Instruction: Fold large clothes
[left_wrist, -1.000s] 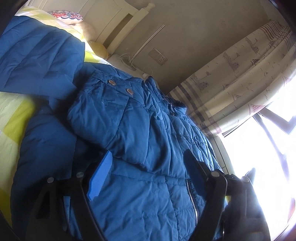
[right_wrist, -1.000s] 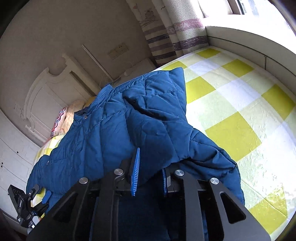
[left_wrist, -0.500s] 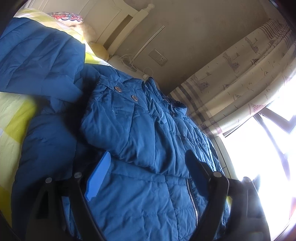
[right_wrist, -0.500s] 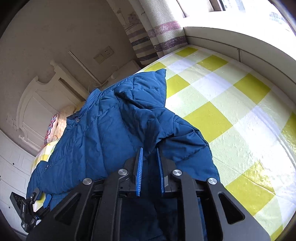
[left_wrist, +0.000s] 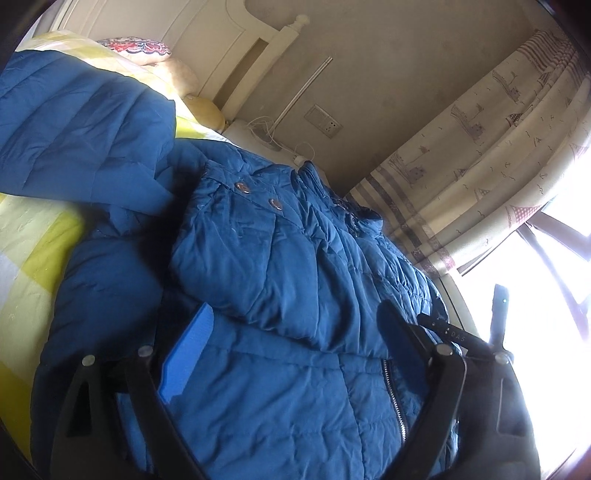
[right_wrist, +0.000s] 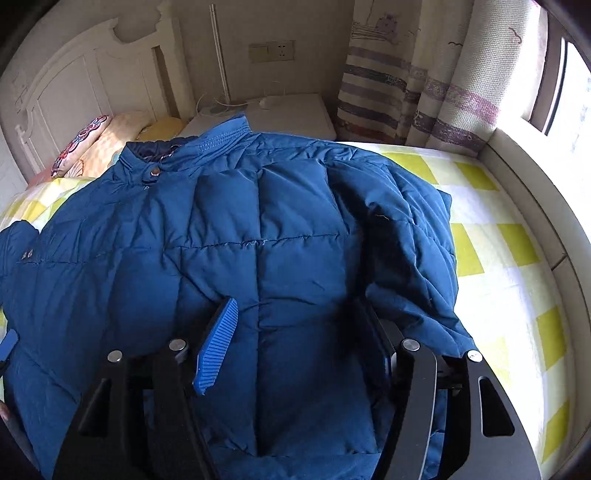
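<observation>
Blue quilted puffer jacket lies spread on the bed with the yellow-and-white checked cover, collar toward the white headboard, hem toward the cameras. No containers in either view; the bed alone carries the jacket.

Right wrist view: one sleeve is folded in over the jacket's right-hand side, its bunched fabric lying on the body panel. Right gripper has just been opening; its jaws now stand moderately apart. The jacket's lower panel lies in the gap between the fingers, the blue ribbed pad on the left one clear of the fabric. The right finger is dark and in shadow, so contact there cannot be told for sure, though it looks free.

Left wrist view: left gripper has its jaws wide, having just opened a little further. The zippered front of the jacket lies between and under the fingers, not pinched. A folded cuff with two metal snap buttons rests on the chest just beyond the fingertips. Another blue padded part lies further off, at upper left.

Patterned pillow lies by the headboard. Striped printed curtain hangs beside the bright window.
</observation>
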